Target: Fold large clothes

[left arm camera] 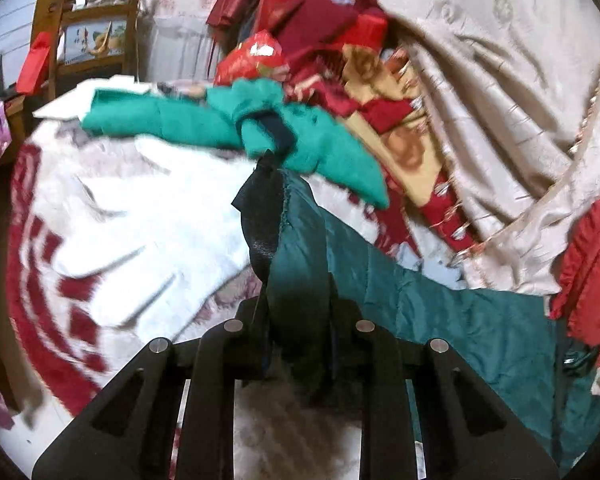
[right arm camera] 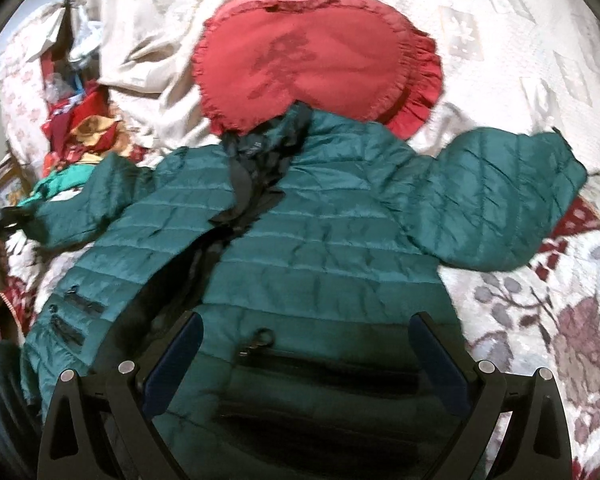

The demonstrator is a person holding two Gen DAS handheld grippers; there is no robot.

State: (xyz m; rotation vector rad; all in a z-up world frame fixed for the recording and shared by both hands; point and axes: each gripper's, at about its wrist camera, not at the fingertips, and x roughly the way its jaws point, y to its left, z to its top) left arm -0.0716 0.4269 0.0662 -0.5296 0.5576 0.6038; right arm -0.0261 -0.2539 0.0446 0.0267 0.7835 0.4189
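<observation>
A: Where does the dark green quilted puffer jacket lie?

B: Front up across the bed covered by a cream floral bedspread, collar toward the head of the bed, where it overlaps the red heart-shaped frilled cushion. One sleeve lies spread toward the bed's right edge. The other runs toward the left edge.

A: And the two tools?

B: The left hand-held gripper has its jaws closed on the end of that left sleeve, where the black binding shows. The right hand-held gripper stands wide, its blue-padded fingers hovering over the hem by the zipped pocket, gripping nothing.

A: How should the fold go?

B: Probably the left sleeve should be carried across the chest, kept flat and not twisted. The right one could pin the body so the slippery shell does not slide. The padding likely springs back, so pressing the crease would help.

A: The surroundings?

B: Cluttered. A bright green knit garment and red gift boxes and bags are piled near the bed's far left corner, a wooden chair stands beyond, and a beige patterned curtain-like cloth drapes nearby.
</observation>
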